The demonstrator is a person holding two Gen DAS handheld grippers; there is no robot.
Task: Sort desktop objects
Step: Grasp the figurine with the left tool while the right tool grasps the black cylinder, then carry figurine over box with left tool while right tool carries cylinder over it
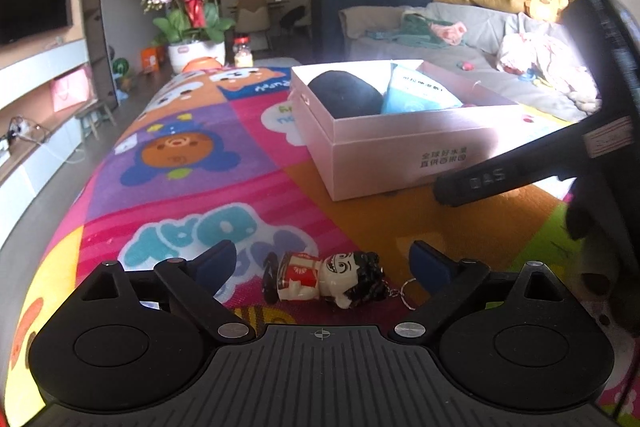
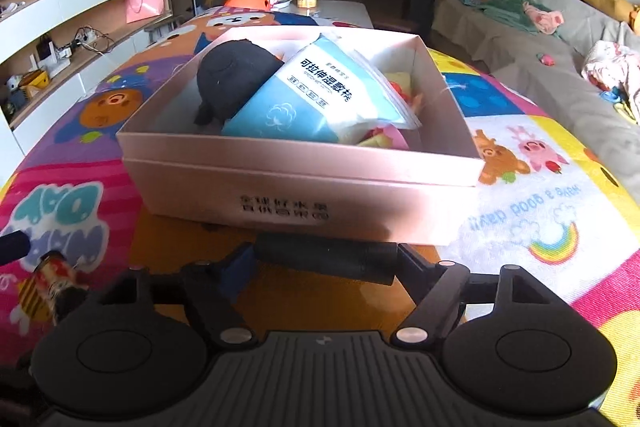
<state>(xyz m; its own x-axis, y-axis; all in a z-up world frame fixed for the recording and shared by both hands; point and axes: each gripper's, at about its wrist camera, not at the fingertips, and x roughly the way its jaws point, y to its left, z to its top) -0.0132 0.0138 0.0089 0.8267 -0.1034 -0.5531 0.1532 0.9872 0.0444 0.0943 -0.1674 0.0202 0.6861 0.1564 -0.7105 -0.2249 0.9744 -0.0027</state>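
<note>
Low in the left wrist view, a small painted figurine keychain with black hair (image 1: 326, 283) lies on the colourful desk mat (image 1: 192, 155) between the left gripper's (image 1: 322, 265) spread fingers. It looks light, hard and slippery; grip the torso. The right gripper (image 2: 326, 261) pinches a black cylinder (image 2: 326, 259) before the pink cardboard box (image 2: 280, 187).

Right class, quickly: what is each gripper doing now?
Left gripper: open, doll keychain lying between its fingers.
Right gripper: shut on a black cylinder.
</note>
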